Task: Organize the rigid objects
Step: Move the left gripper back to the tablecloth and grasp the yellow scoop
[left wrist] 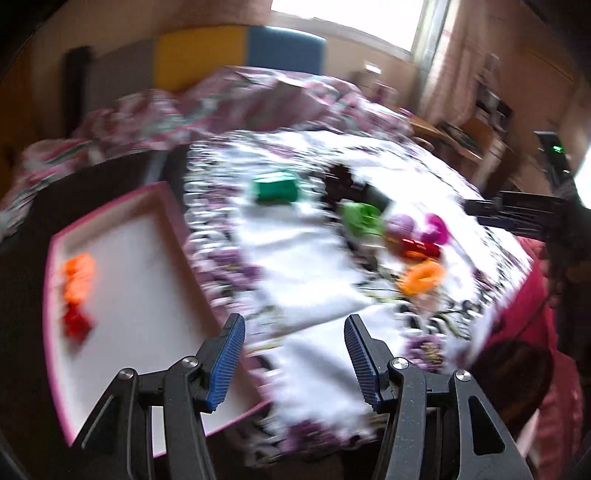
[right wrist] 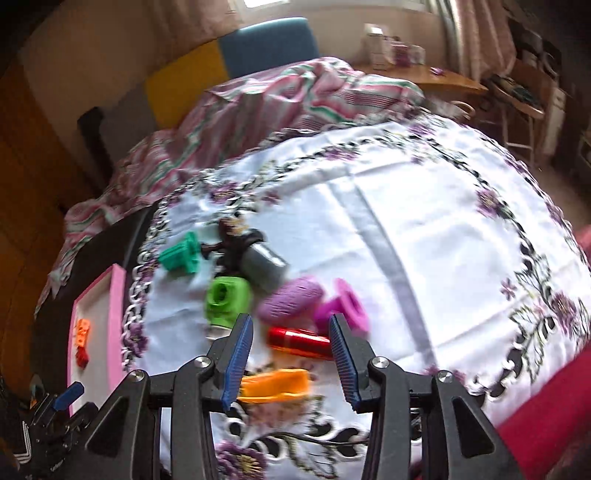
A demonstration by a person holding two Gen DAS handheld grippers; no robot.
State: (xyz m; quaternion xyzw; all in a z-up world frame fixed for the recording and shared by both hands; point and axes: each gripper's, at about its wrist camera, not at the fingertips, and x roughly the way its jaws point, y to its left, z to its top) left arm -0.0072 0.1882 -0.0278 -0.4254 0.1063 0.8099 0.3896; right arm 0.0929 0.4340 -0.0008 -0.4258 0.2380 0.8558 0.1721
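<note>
Right wrist view, red cylinder [right wrist: 299,341] lying flat, long axis left-right

glossy red cylinder [right wrist: 300,342], embroidered cloth tablecloth [right wrist: 424,236]

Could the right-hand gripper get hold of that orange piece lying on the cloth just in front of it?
Probably yes. The right gripper is open, and the orange piece lies on the tablecloth between its fingers with nothing covering it. The red cylinder just beyond is close and might get nudged.

Daylight from a blown-out window [left wrist: 345,18] lights both motion-blurred views (fisheye bends edges, corners go dark).
</note>
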